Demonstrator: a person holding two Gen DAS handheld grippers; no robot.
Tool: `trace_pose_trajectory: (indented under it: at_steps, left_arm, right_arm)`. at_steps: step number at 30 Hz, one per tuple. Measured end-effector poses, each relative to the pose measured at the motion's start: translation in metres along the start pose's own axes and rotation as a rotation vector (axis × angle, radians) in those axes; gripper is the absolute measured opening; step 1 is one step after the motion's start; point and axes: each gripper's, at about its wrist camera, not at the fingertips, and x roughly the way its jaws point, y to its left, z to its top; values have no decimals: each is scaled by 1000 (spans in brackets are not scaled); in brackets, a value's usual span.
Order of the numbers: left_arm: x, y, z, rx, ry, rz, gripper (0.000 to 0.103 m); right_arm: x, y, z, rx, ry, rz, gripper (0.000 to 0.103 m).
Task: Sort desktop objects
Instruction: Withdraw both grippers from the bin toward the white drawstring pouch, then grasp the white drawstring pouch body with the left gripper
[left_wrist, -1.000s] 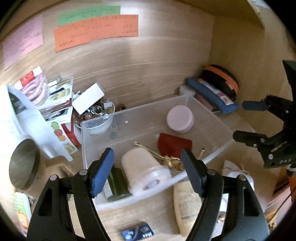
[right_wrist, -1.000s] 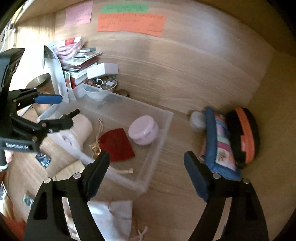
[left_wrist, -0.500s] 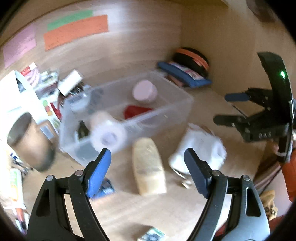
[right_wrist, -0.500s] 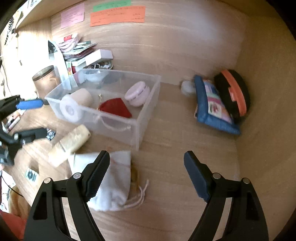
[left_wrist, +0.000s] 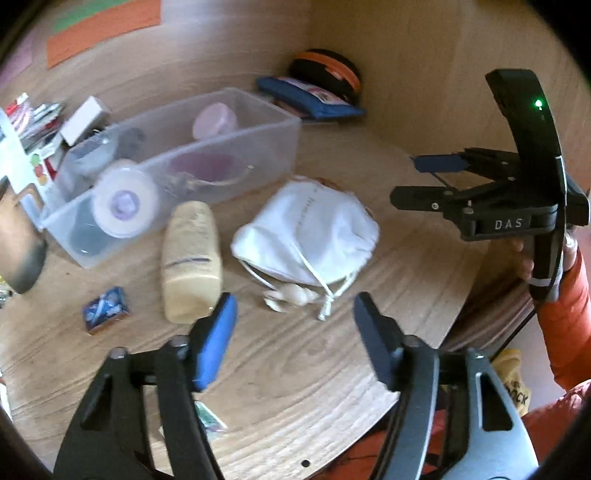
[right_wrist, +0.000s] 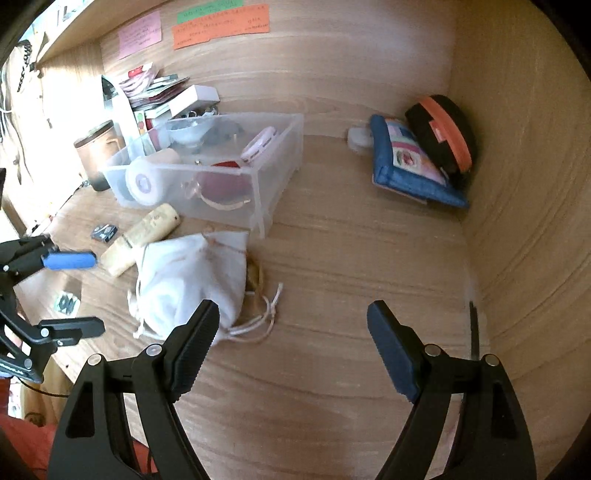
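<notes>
The left gripper (left_wrist: 295, 317) hangs above the desk (left_wrist: 295, 369) with its jaws spread wide and nothing between them. Just ahead of its fingertips lies a white drawstring bag (left_wrist: 310, 229), its cords trailing toward the gripper. To the left of the bag, a cream-coloured bottle (left_wrist: 192, 258) lies on its side, its near end close to the blue pad of the gripper's left finger. A small blue packet (left_wrist: 107, 310) lies on the desk further left.

The right gripper (right_wrist: 291, 332) also stands wide open and empty, over bare wood near the front edge of the desk. The same white bag (right_wrist: 188, 280) lies just beyond and beside its left finger, with the bottle (right_wrist: 144, 236) past it.

Behind bag and bottle stands a clear plastic bin (right_wrist: 266, 206), toward the back of the desk. Inside it are a roll of tape (right_wrist: 144, 181) at the near left end, something dark red (right_wrist: 225, 181) in the middle, and a round pink case (right_wrist: 258, 144) at the far side. In the back right corner a blue pouch (right_wrist: 406, 166) leans against a black-and-orange case (right_wrist: 443, 136). Coloured paper notes (right_wrist: 221, 22) are stuck on the back wall.
</notes>
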Motion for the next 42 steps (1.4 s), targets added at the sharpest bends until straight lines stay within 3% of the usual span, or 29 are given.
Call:
trace_pose_trajectory:
  at_steps: [7, 12, 18, 25, 33, 39, 42]
  left_arm:
    - [6, -5, 11, -7, 17, -22, 57]
    - [3, -11, 32, -18, -21, -50, 57]
    - [5, -25, 50, -17, -53, -165, 57]
    - [23, -9, 41, -57, 14, -123, 57]
    - [18, 27, 12, -124, 69, -27, 56]
    - [-7, 21, 18, -95, -2, -55, 58]
    - [-10, 2, 29, -17, -39, -74, 72]
  right_arm:
    - [1, -7, -9, 42, -9, 65, 80]
    - [2, -14, -8, 62, -25, 36, 80]
    - [10, -22, -6, 67, -20, 22, 79]
    - [21, -18, -5, 50, 16, 23, 79]
    - [29, -14, 1, 14, 29, 2, 80]
    - [35, -17, 1, 31, 47, 14, 80]
    - [37, -14, -1, 20, 62, 13, 80]
